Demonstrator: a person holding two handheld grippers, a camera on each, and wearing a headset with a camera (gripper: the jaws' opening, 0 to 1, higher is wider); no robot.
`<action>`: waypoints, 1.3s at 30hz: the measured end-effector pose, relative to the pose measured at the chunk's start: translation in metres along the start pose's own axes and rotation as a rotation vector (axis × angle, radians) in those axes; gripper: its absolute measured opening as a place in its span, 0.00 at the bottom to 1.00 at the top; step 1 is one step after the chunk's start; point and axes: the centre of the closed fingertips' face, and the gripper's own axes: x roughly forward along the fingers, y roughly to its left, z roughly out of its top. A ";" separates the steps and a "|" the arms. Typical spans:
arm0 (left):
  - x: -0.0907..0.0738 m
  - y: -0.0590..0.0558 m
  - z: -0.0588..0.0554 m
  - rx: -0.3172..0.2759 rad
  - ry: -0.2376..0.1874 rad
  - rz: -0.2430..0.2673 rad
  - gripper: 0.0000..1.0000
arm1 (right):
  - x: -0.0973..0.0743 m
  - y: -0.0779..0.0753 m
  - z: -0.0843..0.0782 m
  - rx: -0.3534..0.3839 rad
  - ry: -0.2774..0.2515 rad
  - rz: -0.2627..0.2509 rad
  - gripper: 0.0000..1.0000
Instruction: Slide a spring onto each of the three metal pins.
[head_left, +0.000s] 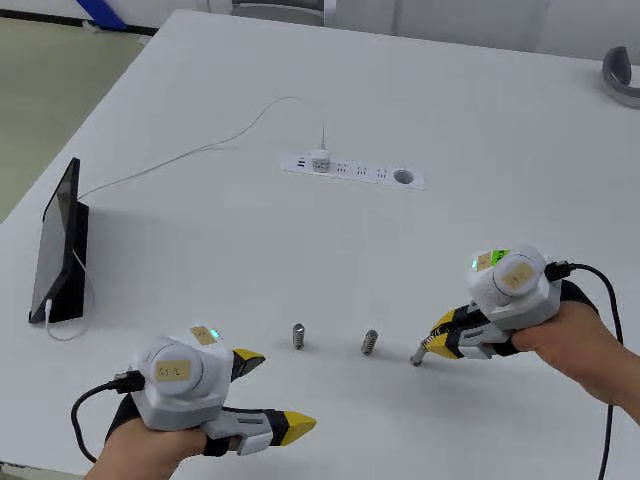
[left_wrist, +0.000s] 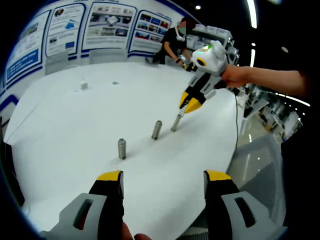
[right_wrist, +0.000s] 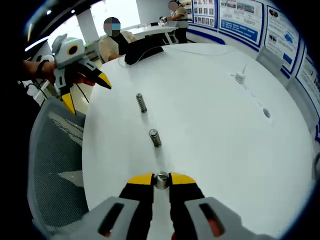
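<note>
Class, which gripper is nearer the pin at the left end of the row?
Left. The left gripper hangs open just short of that pin; the right gripper grips the far-end pin.

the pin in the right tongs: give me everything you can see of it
The pin is a small grey cylinder, metallic-looking, its round end shiny in the right gripper view. The yellow tips of the right tongs clamp its upper part. It leans rather than standing upright, and its lower end seems to touch the white table. Whether anything is wound around it is too small to tell.
</note>
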 end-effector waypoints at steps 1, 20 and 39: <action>0.000 0.000 0.000 0.000 0.001 0.000 0.66 | 0.000 -0.001 -0.001 -0.006 0.005 -0.001 0.13; 0.000 -0.003 -0.001 -0.009 0.000 -0.006 0.65 | 0.001 -0.003 0.002 -0.036 0.013 -0.007 0.13; 0.000 -0.001 -0.004 -0.018 0.001 -0.005 0.65 | 0.009 -0.002 -0.002 -0.091 0.061 -0.002 0.13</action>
